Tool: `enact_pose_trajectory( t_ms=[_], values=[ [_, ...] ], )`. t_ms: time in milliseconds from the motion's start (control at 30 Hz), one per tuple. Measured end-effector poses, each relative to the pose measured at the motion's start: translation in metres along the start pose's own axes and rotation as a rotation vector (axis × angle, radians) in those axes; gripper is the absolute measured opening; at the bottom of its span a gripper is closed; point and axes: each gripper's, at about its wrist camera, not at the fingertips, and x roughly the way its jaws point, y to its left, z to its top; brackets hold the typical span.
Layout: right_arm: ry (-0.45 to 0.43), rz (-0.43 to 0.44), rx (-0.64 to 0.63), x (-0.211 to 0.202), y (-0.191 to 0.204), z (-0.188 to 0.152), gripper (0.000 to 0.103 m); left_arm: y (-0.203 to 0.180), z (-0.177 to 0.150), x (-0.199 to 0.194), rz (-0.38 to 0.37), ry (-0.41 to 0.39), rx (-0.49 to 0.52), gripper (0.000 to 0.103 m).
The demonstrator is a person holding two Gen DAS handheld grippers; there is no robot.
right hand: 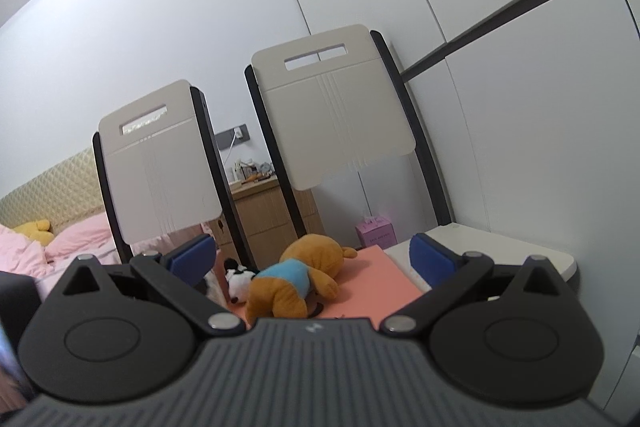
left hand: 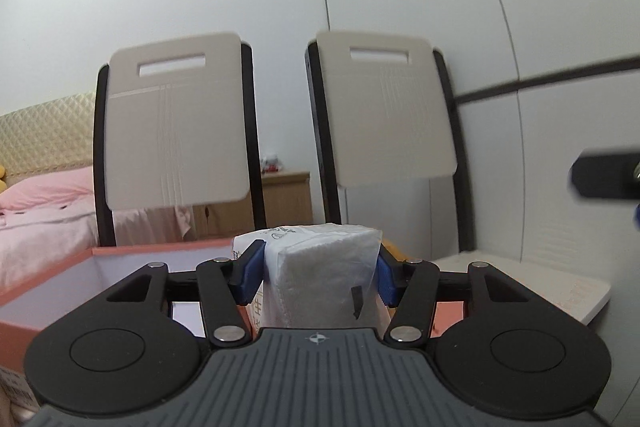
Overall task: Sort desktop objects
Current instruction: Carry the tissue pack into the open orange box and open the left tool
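My left gripper (left hand: 318,273) is shut on a white tissue pack (left hand: 324,267) in clear wrap, held up above the pink box (left hand: 52,279), whose open white inside lies below and to the left. My right gripper (right hand: 312,259) is open and empty. In front of it an orange plush dog in a blue shirt (right hand: 296,279) lies on the pink lid (right hand: 380,279), with a small black-and-white plush (right hand: 238,279) at its left.
Two chairs with beige backs (left hand: 176,131) (left hand: 388,115) stand behind the white table (left hand: 560,287). A small pink box (right hand: 376,233) sits at the table's far edge. A bed (left hand: 40,211) and a wooden nightstand (right hand: 272,215) are beyond.
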Motion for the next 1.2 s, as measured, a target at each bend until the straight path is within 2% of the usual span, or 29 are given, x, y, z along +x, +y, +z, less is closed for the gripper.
enact_pose_trajectory(
  t_ms=[100, 233, 400, 567, 700, 833, 933, 1000, 1167, 1200],
  values=[
    [0.0, 0.013, 0.001, 0.005, 0.012, -0.002, 0.103, 0.02, 0.014, -0.013, -0.009, -0.046, -0.02, 0.06],
    [0.018, 0.044, -0.028, 0.016, 0.034, -0.008, 0.103, 0.052, 0.02, -0.017, 0.028, -0.082, 0.016, 0.06],
    [0.065, 0.088, -0.054, 0.04, 0.063, -0.015, 0.103, 0.108, 0.012, -0.001, 0.128, -0.07, 0.001, 0.06],
    [0.123, 0.137, -0.083, 0.068, 0.093, -0.025, 0.103, 0.156, -0.014, 0.021, 0.254, -0.07, 0.075, 0.06],
    [0.154, 0.154, -0.111, 0.091, 0.115, -0.035, 0.103, 0.193, -0.035, 0.041, 0.326, -0.008, 0.041, 0.06],
    [0.163, 0.148, -0.113, 0.114, 0.132, -0.045, 0.103, 0.215, -0.056, 0.06, 0.321, 0.061, -0.006, 0.06],
    [0.176, 0.141, -0.11, 0.132, 0.143, -0.053, 0.103, 0.213, -0.067, 0.07, 0.307, 0.104, -0.011, 0.06],
    [0.196, 0.139, -0.108, 0.143, 0.15, -0.059, 0.103, 0.22, -0.07, 0.067, 0.289, 0.121, -0.069, 0.06],
    [0.219, 0.147, -0.125, 0.157, 0.163, -0.069, 0.103, 0.227, -0.074, 0.059, 0.308, 0.102, -0.069, 0.065],
    [0.22, 0.149, -0.127, 0.158, 0.164, -0.07, 0.103, 0.228, -0.073, 0.057, 0.309, 0.089, -0.065, 0.07]
  ],
)
